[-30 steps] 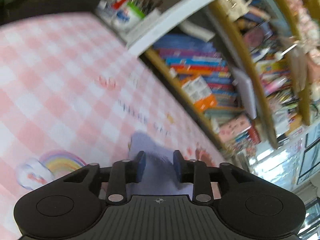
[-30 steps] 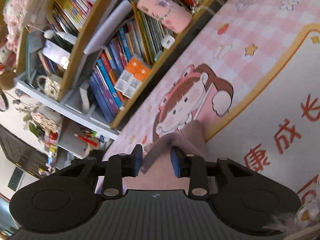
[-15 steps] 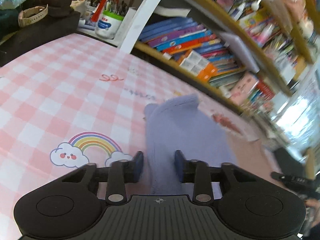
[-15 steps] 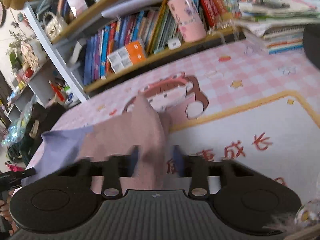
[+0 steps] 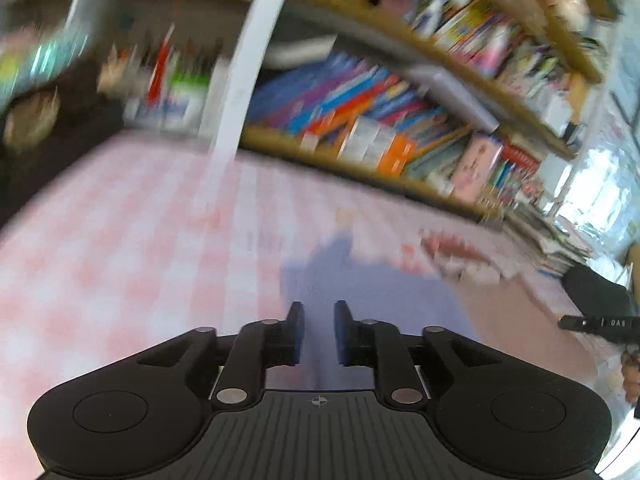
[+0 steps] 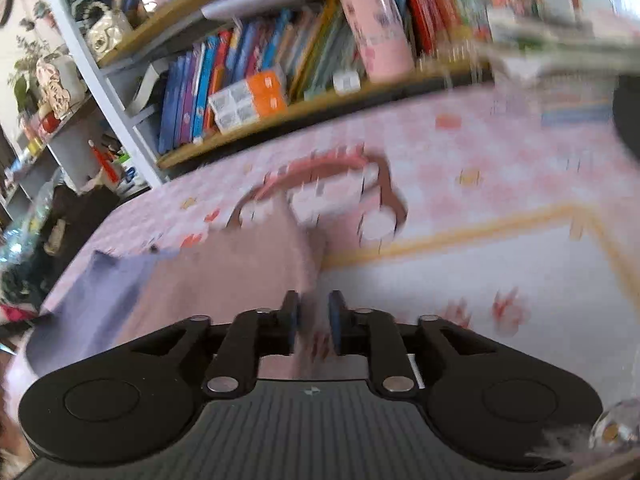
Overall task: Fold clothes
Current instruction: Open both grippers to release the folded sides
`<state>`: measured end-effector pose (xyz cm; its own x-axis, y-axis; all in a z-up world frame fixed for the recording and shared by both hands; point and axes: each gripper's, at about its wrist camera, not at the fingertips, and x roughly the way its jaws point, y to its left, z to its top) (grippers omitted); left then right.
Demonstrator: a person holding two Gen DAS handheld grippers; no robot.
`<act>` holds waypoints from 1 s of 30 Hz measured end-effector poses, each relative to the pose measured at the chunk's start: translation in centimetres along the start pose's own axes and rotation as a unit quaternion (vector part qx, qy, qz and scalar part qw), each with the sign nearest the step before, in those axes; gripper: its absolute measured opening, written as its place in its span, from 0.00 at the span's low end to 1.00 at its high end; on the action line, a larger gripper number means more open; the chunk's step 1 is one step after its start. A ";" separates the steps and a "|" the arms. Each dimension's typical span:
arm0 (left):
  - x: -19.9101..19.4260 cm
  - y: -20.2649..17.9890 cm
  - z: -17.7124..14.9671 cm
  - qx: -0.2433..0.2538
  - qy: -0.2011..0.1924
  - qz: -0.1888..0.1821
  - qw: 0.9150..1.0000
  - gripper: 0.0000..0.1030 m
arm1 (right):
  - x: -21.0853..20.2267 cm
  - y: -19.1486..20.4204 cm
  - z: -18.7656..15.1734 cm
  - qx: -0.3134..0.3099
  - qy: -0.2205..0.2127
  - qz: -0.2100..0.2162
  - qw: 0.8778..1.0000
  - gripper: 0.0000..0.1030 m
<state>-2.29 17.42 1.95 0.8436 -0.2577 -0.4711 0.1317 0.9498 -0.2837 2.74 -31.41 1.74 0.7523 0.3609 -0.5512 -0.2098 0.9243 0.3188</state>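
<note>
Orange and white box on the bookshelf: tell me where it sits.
In the right wrist view the orange and white box lies on the lower wooden shelf, just right of the blue books and left of the pink case.

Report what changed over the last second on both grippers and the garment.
Both views rolled from steeply tilted to nearly level. The lavender-and-pink knit garment spread out flat on the pink checked cartoon tablecloth. The left gripper and right gripper closed, and their jaws are now opening over the cloth. The bookshelf stayed put.
</note>
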 end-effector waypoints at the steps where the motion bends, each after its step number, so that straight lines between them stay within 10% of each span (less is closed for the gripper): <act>1: 0.3 -0.3 0.9 0.021 -0.006 -0.004 1.000 0.33 | 0.1 0.3 0.7 -0.018 -0.008 -0.003 1.000 0.30; 8: 6.9 -1.7 3.3 0.085 0.049 0.012 0.995 0.35 | 5.1 1.6 3.1 -0.052 0.025 -0.002 0.998 0.30; 10: 8.2 -1.7 3.0 0.088 0.066 0.020 0.994 0.34 | 6.4 1.4 3.3 -0.049 0.041 0.001 0.998 0.11; 12: 9.1 -1.3 2.8 0.079 0.077 0.025 0.994 0.03 | 7.0 0.8 3.5 -0.031 0.045 0.014 0.998 0.06; 20: 9.9 0.9 2.1 0.030 0.070 0.027 0.997 0.03 | 7.8 -0.3 2.6 -0.014 0.042 0.015 0.999 0.06; 30: 1.6 1.7 0.3 -0.020 0.039 0.000 0.999 0.40 | 0.9 -2.6 0.6 0.054 0.028 0.057 0.997 0.41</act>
<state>-0.55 18.64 0.94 0.7998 -0.2717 -0.5353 0.1091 0.9426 -0.3156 4.37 -33.55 0.90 0.6906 0.4716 -0.5483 -0.2212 0.8596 0.4607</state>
